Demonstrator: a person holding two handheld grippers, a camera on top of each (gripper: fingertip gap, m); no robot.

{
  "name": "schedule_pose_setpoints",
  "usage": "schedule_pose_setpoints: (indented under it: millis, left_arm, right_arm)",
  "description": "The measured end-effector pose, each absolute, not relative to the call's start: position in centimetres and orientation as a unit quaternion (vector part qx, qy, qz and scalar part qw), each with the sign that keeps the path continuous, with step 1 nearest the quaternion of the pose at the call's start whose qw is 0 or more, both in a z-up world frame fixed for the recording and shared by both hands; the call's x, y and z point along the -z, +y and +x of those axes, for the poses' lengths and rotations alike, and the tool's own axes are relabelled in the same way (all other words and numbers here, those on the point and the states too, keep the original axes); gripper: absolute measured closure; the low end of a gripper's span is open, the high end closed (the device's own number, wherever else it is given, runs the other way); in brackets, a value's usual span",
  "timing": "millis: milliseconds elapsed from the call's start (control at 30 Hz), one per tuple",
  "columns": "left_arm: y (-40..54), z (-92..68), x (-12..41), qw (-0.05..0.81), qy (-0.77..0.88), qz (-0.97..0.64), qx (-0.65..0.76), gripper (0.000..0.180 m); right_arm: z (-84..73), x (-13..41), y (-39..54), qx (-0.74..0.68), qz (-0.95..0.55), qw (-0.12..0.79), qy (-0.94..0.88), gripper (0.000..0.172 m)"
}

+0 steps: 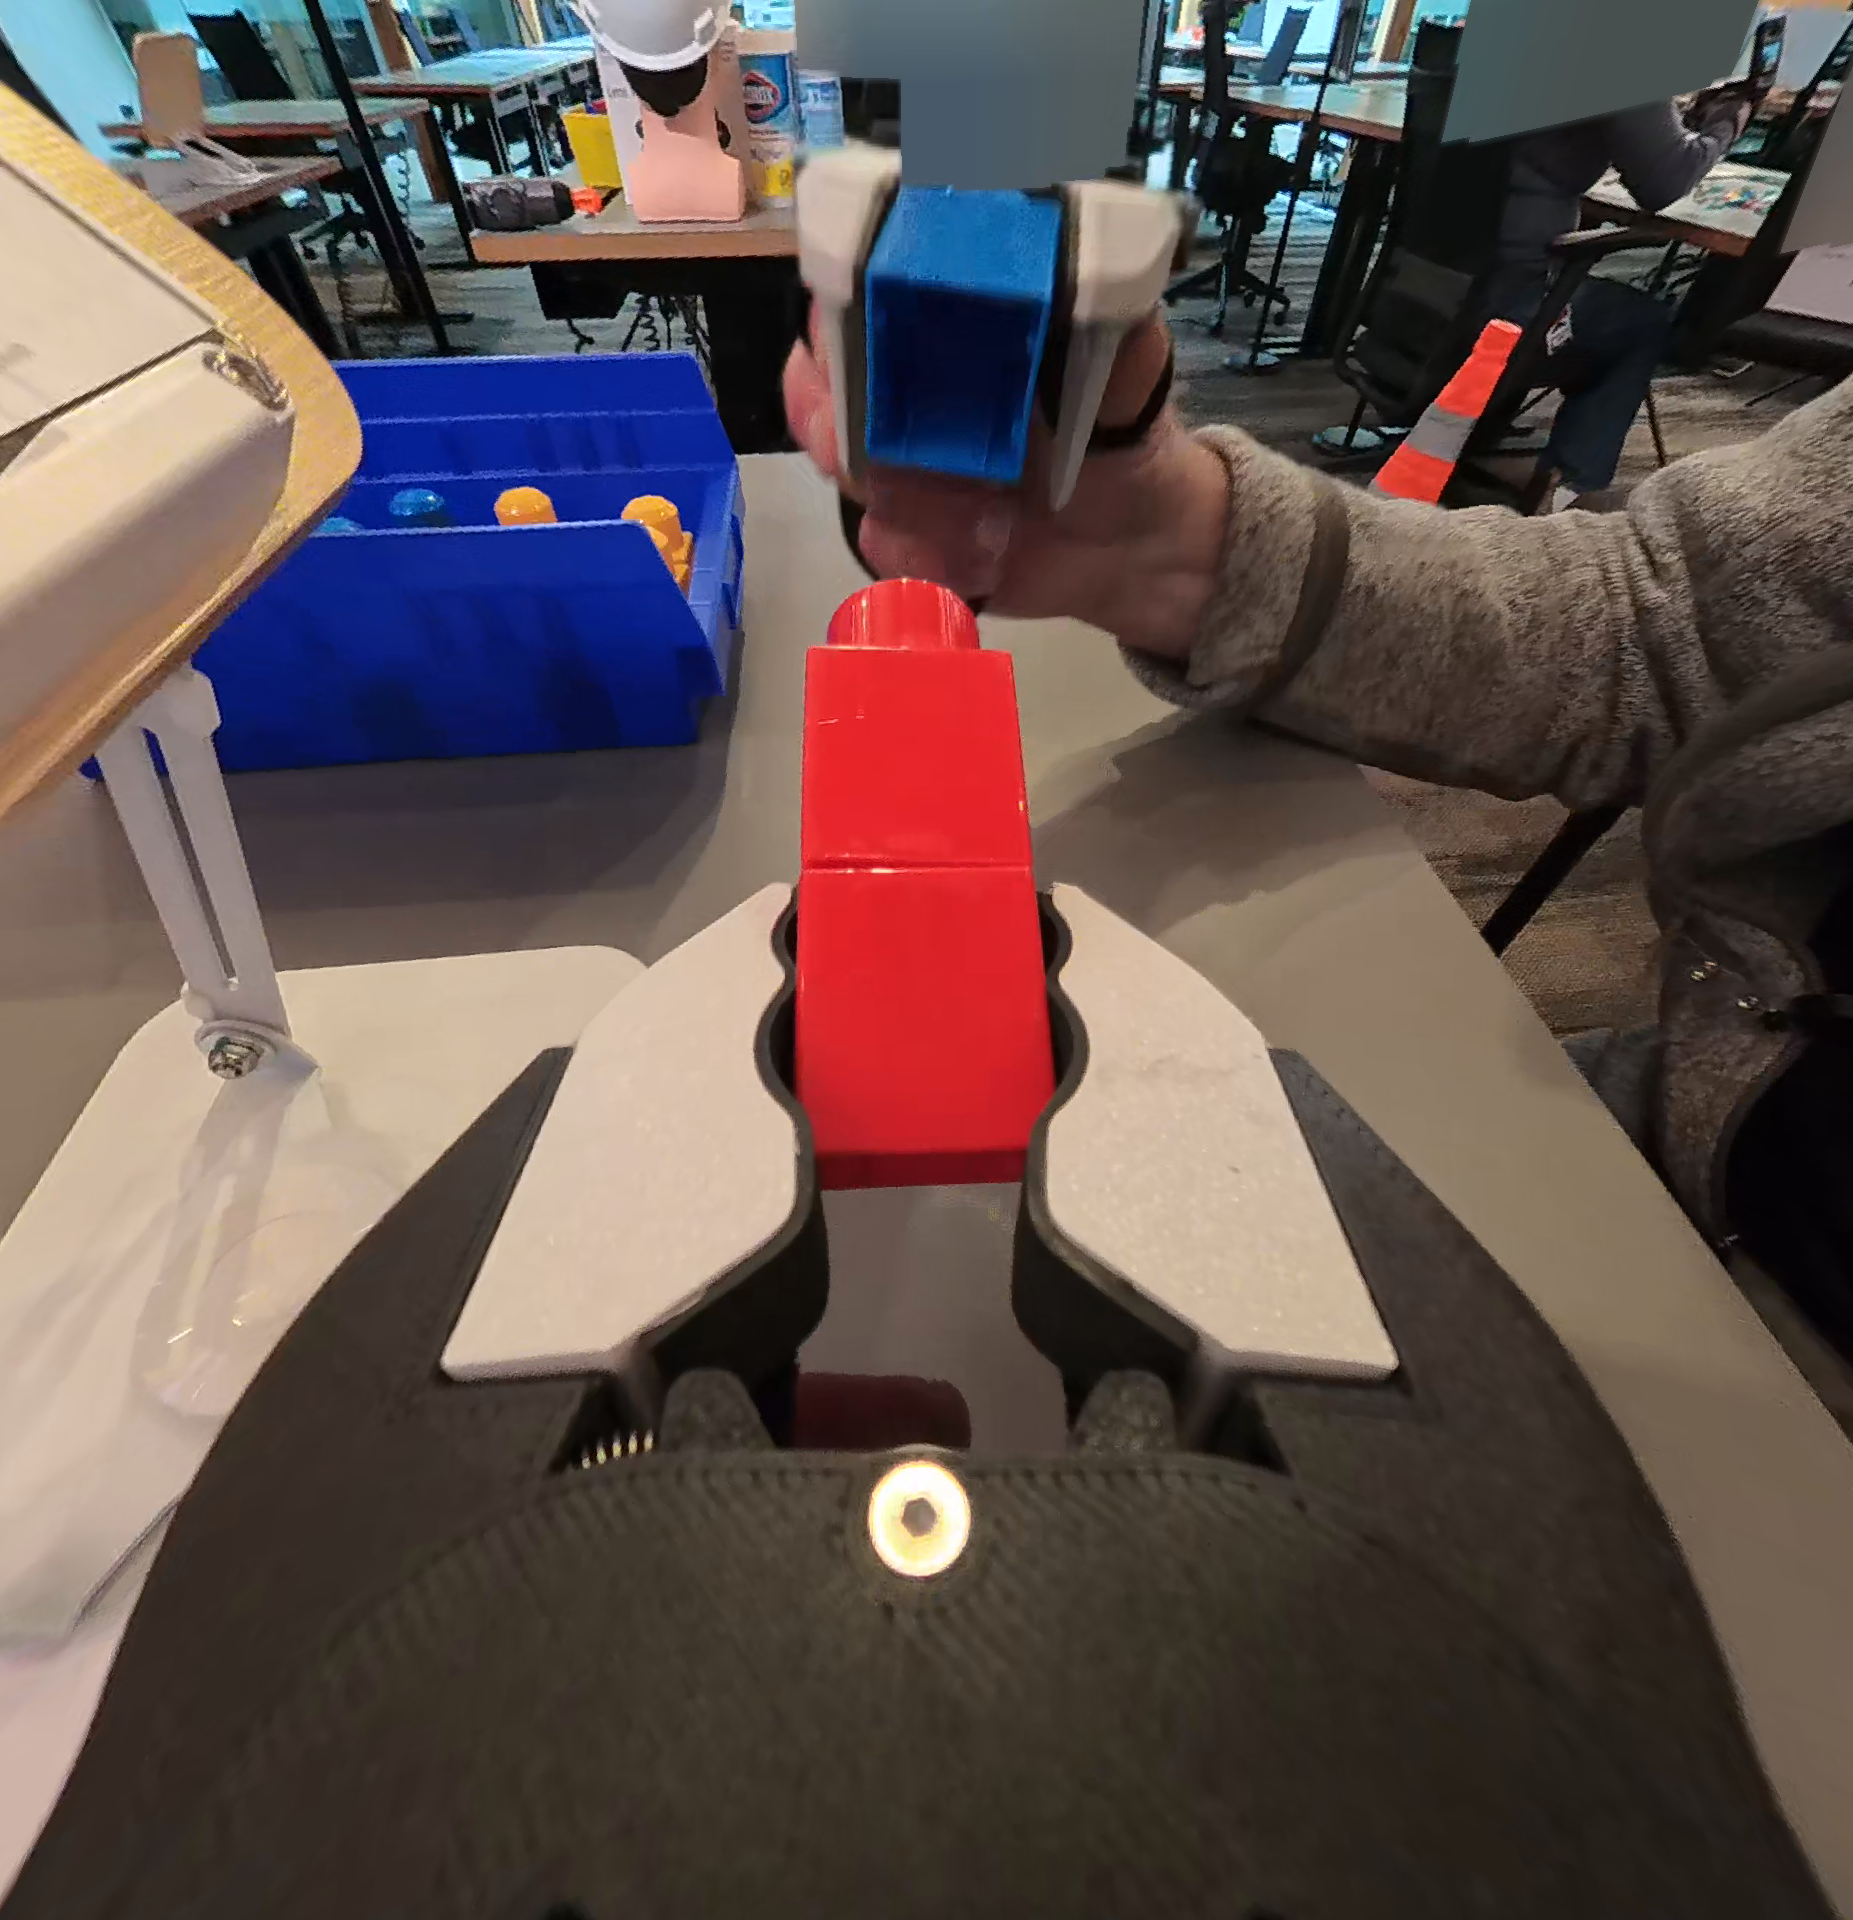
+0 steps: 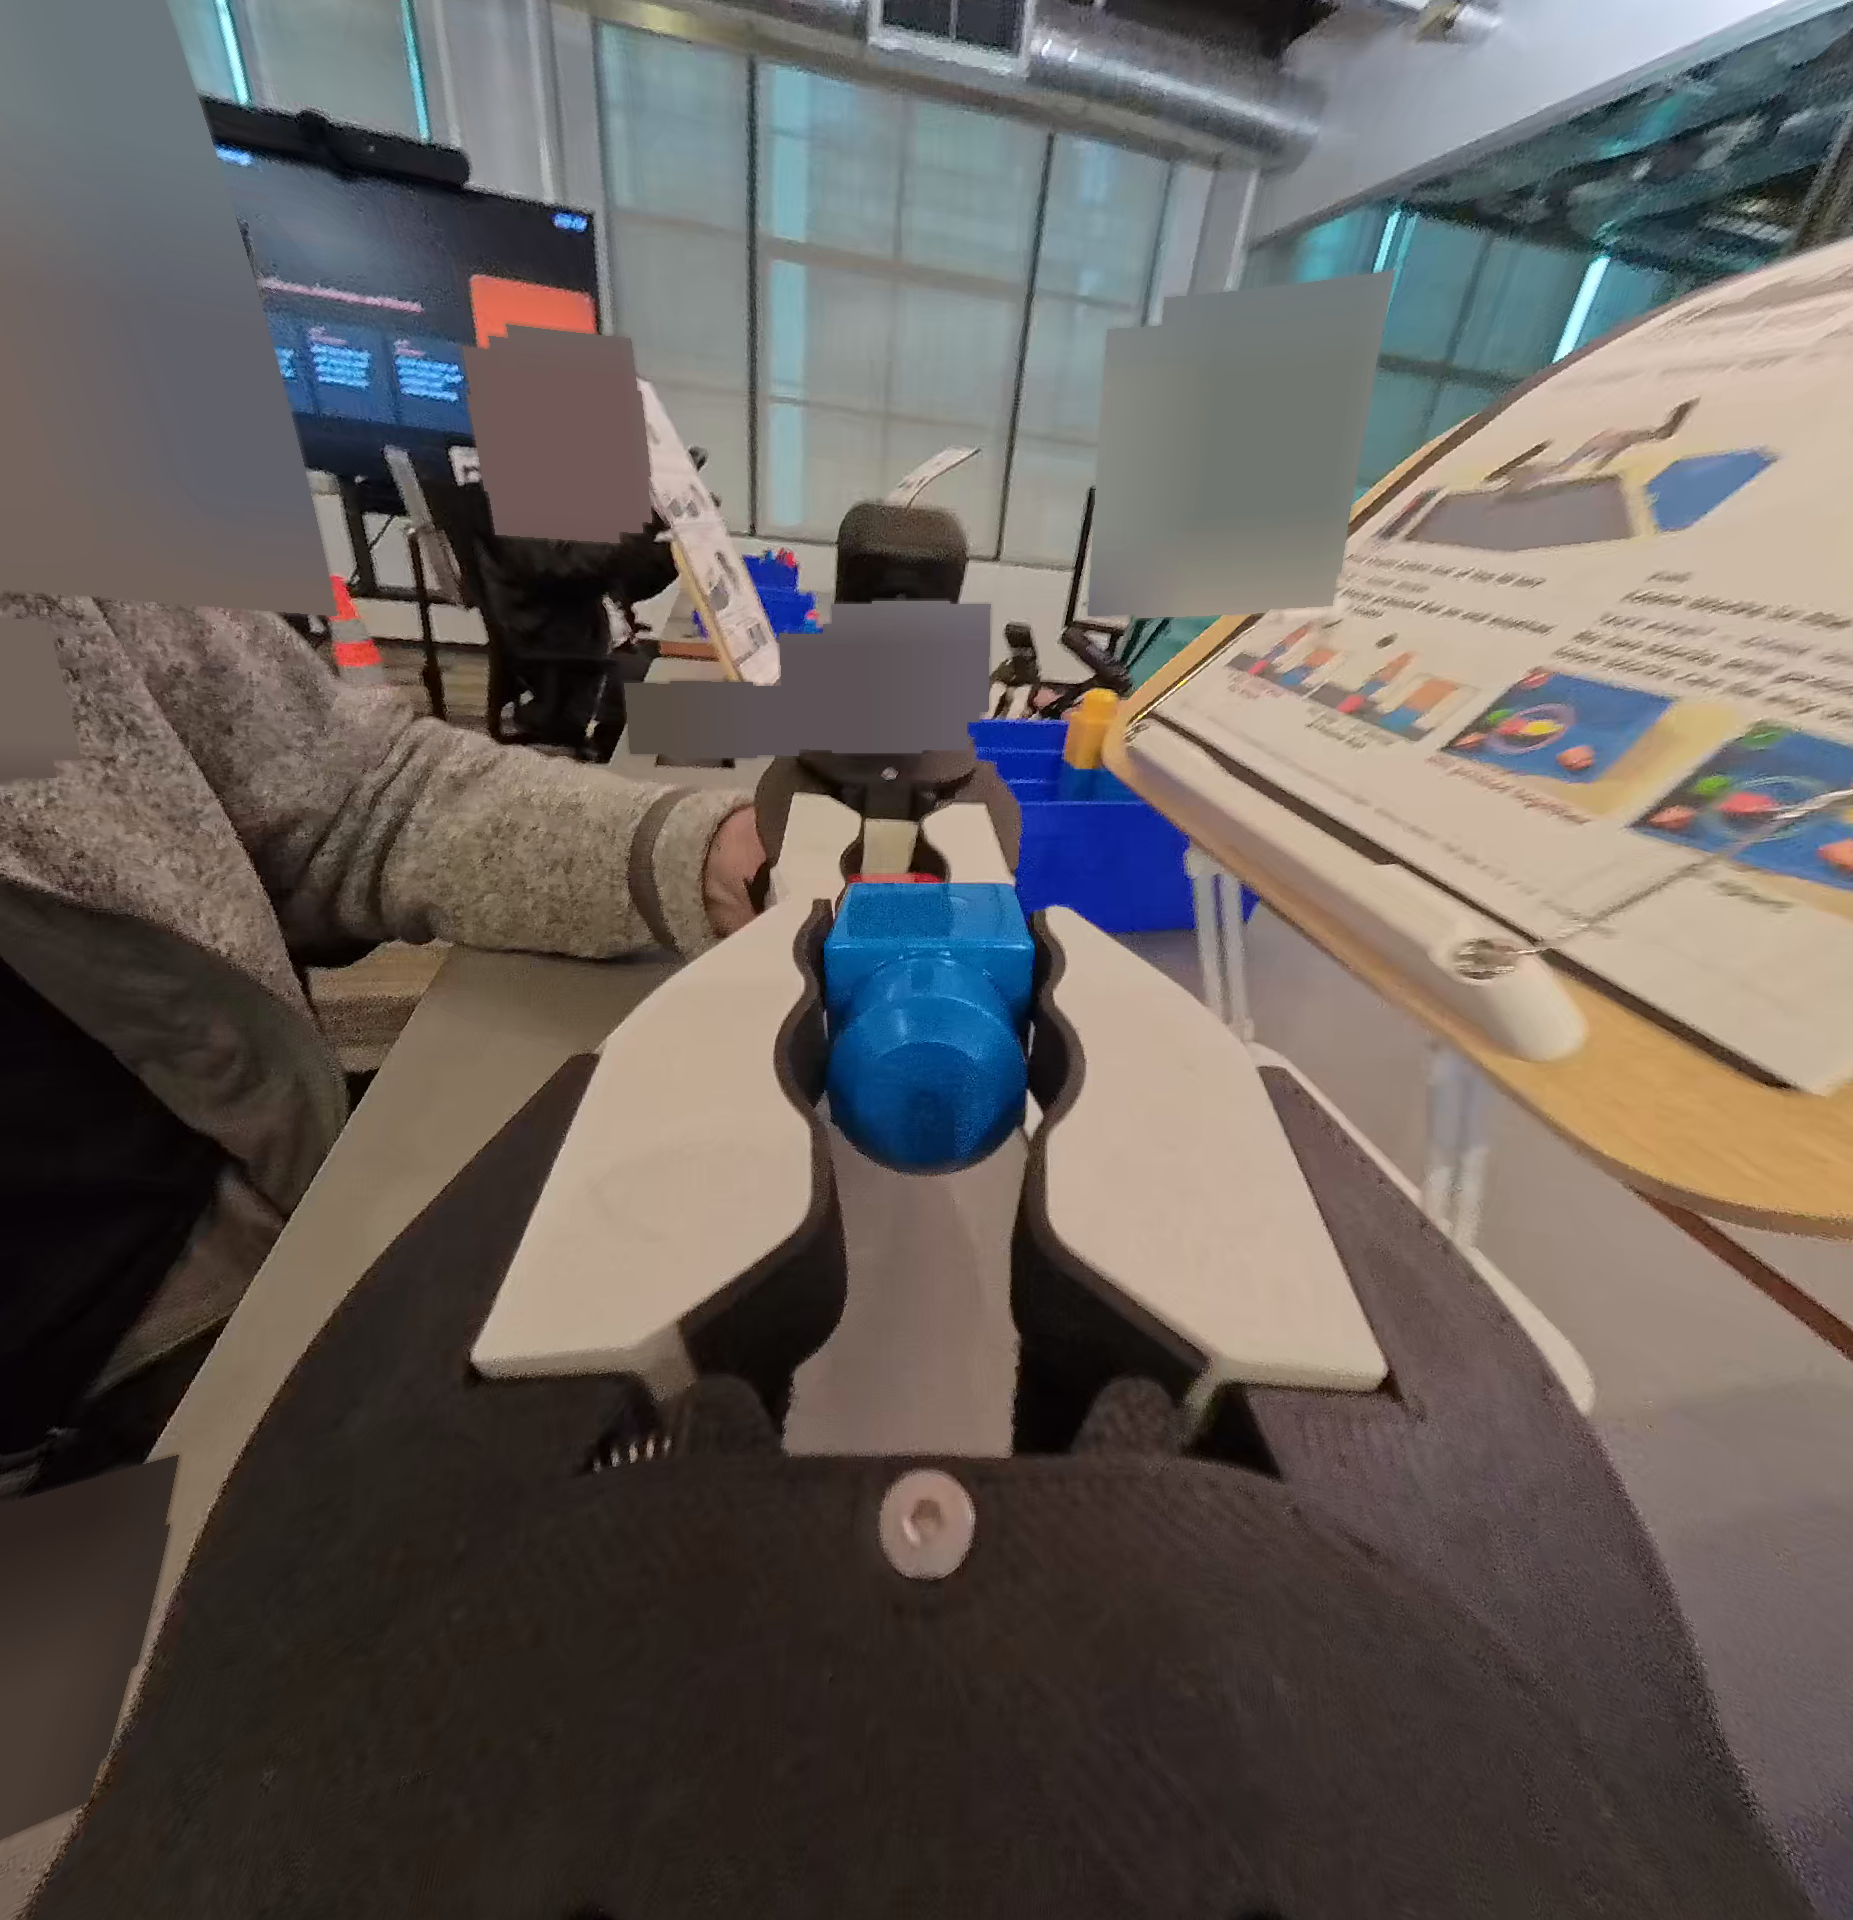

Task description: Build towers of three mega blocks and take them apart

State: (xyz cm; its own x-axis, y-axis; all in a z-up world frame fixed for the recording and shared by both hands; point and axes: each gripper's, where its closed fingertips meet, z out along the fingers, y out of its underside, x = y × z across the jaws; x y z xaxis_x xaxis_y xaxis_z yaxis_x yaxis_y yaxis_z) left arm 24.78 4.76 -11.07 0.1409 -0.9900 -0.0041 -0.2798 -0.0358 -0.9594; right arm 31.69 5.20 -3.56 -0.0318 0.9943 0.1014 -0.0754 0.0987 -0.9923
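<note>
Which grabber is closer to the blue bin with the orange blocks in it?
Left. The left gripper, clamping the lower red block, sits just right of the blue bin. The right gripper, clamping the blue block, hangs farther right, above the red stack.

Writing shows on the instruction sheet (image 2: 1587, 623) clipped to the tilted wooden board, on the dark screen (image 2: 382, 343) at the back of the room, and on the label of a wipes canister (image 1: 768, 104) on a far desk. All of it is left unquoted here.
</note>
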Motion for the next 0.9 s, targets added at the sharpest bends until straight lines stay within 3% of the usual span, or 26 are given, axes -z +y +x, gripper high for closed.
schedule_pose_setpoints:
  millis: [467,733,900]
  left_arm:
    - [5.8,25.3,12.9,0.45,0.523,-0.619,0.374,0.14]
    - [6.3,25.2,13.5,0.449,0.516,-0.625,0.377,0.139]
    - [6.6,25.1,13.9,0.447,0.516,-0.628,0.374,0.139]
  right_arm:
    - [41.8,2.4,14.0,-0.359,-0.58,0.588,-0.435,0.136]
    - [45.1,2.2,21.7,-0.27,-0.668,0.576,-0.386,0.136]
    - [47.5,4.8,29.0,-0.193,-0.764,0.518,-0.333,0.136]
